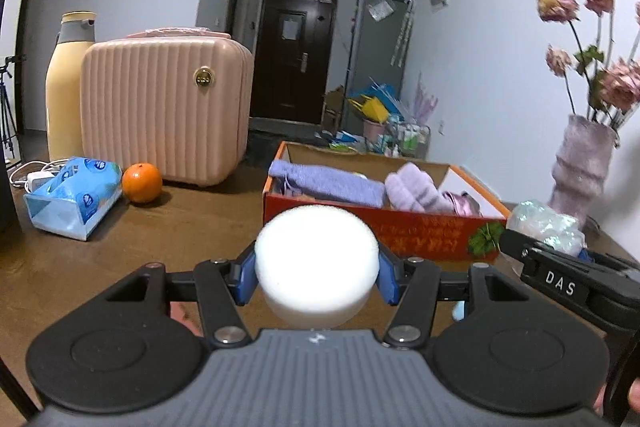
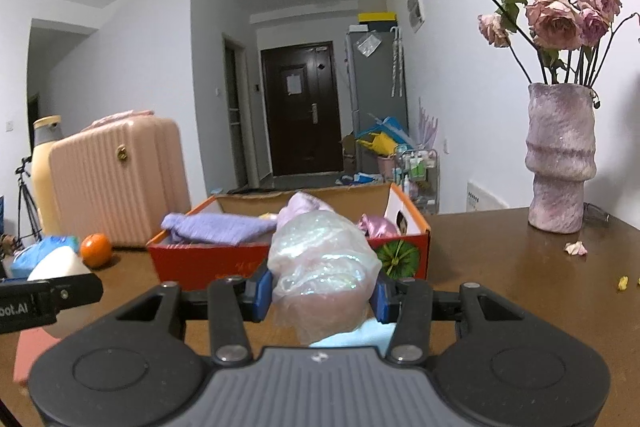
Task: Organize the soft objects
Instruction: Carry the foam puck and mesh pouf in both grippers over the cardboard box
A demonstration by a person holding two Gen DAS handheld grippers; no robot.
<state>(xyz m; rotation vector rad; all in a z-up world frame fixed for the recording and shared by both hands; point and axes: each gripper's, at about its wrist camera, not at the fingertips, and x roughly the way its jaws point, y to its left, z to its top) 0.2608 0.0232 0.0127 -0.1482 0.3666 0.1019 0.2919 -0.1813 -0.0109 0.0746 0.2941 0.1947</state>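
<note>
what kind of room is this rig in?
Most likely a home, a living or dining area opening onto an entry hall: brown table with a vase of dried roses, a dark front door, a pink suitcase.

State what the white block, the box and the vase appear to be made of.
White block: probably foam sponge, matte, fine-pored. Box: printed cardboard, with a raw brown inside and thin folded walls. Vase: perhaps ceramic or plaster, with a rough, mottled purple surface.
</note>
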